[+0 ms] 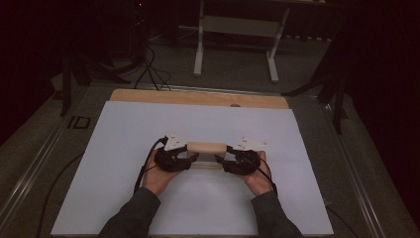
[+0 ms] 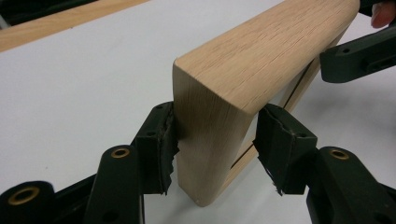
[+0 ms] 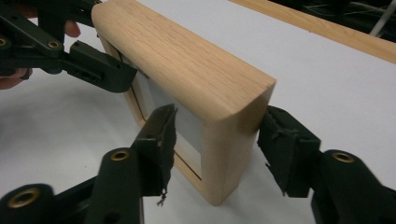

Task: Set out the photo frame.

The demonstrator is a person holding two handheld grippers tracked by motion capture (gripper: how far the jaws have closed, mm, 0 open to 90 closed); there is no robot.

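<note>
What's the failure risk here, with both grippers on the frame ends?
1. The wooden frame stands on its narrow edge on the white sheet; it may tip if either side lets go.
2. In the left gripper view, one pad touches the end post while the other stands off, so the hold looks loose.
3. The right gripper looks similar: its pads straddle the corner with gaps. A lift might let the frame slip.
</note>
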